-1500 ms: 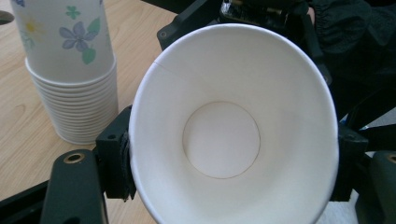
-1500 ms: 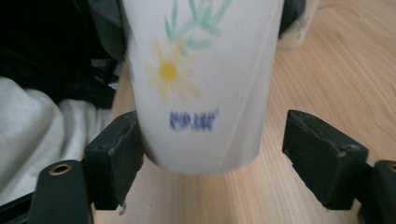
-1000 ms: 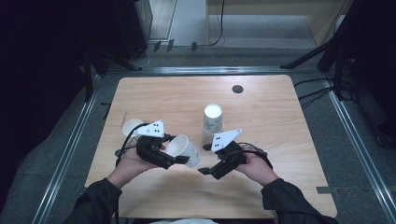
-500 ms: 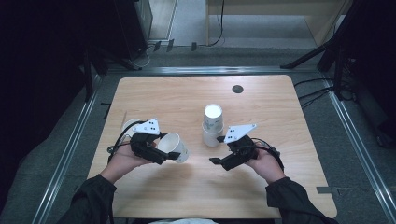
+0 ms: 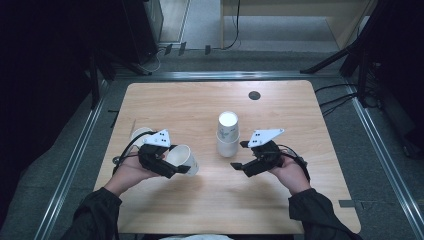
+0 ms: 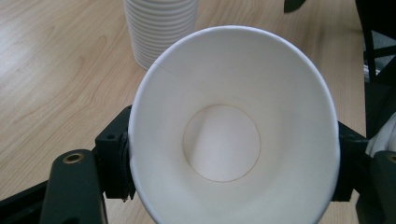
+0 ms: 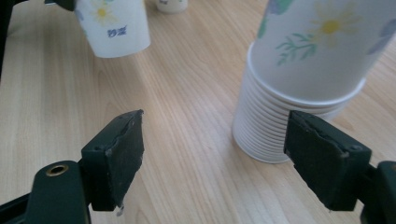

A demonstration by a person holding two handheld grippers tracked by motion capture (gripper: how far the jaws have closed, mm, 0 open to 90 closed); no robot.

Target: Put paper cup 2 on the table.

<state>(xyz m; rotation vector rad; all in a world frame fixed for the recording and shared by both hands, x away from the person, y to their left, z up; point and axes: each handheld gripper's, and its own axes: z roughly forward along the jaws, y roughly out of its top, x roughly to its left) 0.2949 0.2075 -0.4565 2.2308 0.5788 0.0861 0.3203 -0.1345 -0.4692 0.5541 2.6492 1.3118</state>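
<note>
My left gripper (image 5: 175, 162) is shut on a white paper cup (image 5: 182, 157), tipped on its side at the table's front left. Its open mouth (image 6: 233, 93) faces the left gripper view, and the pads squeeze the rim into an oval. A tall stack of flowered paper cups (image 5: 227, 135) stands upright at mid-table (image 7: 299, 70). My right gripper (image 5: 239, 155) hovers just right of the stack. It is open, its jaws have narrowed slightly in the last second, and nothing is between the pads (image 7: 116, 149).
Another paper cup (image 5: 140, 136) sits on the table behind my left hand. A dark round grommet (image 5: 254, 95) lies near the far edge. Metal rails (image 5: 75, 160) frame the wooden table (image 5: 200, 210), and cables trail over the floor beyond.
My left hand has drawn the cup a little to the left, away from the stack. My right hand has shifted right and slightly toward the far side.
</note>
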